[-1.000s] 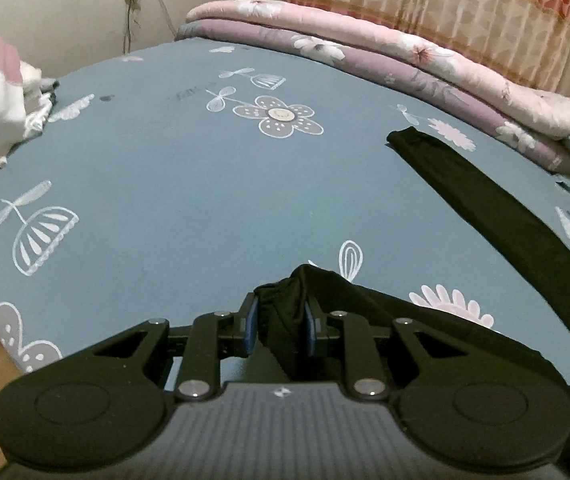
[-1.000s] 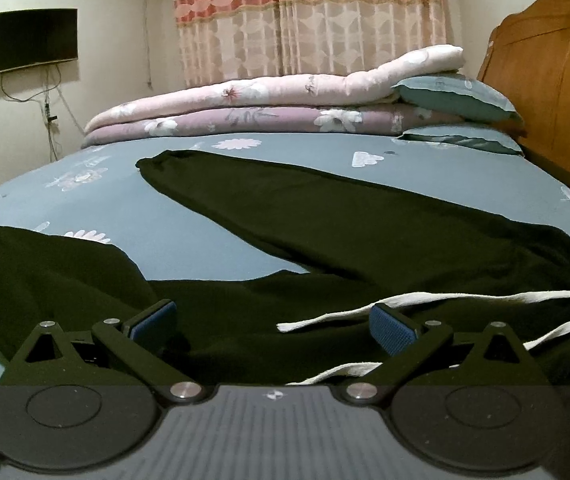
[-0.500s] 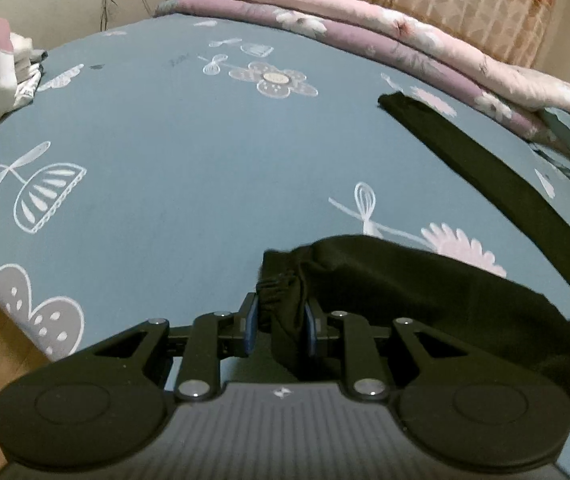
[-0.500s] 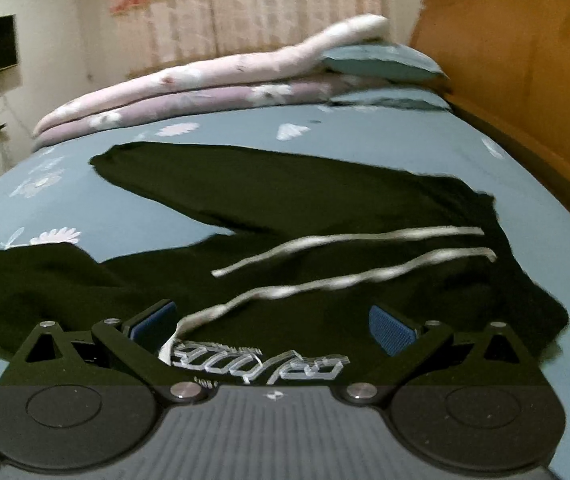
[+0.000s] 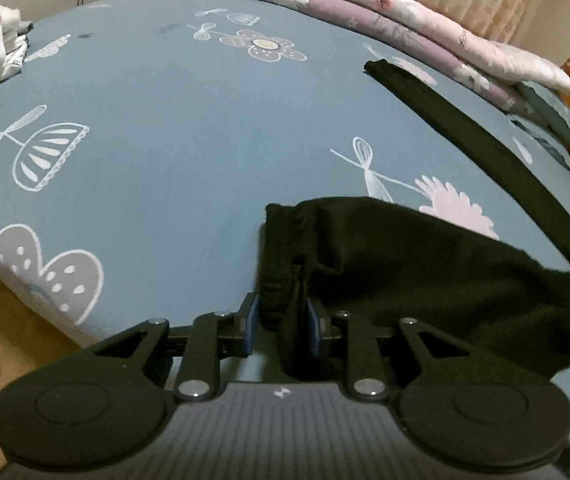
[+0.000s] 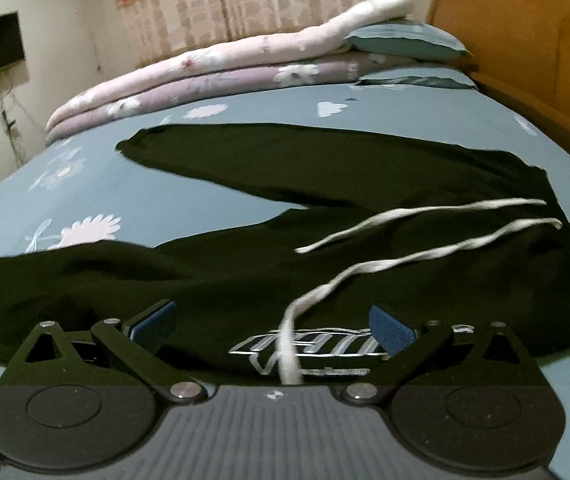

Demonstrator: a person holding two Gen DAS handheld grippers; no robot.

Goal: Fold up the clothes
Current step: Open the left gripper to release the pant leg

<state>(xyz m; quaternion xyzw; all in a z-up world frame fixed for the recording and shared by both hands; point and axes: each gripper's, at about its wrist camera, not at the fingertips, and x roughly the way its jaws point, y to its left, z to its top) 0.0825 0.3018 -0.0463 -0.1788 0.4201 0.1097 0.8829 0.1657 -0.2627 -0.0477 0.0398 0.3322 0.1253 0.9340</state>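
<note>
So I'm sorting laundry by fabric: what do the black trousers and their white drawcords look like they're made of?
The black trousers look like soft matte knit, probably cotton-blend jersey: they drape limply, show no sheen, and the cuff is ribbed. The white drawcords look like thick twisted cotton cord with a fuzzy surface.

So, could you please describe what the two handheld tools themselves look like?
Both the left tool and right tool are matte black linkages with silver pivot screws, round black hubs, blue ribbed pads and a grey ridged body bearing a small white emblem. No cables or sleeves show.
</note>
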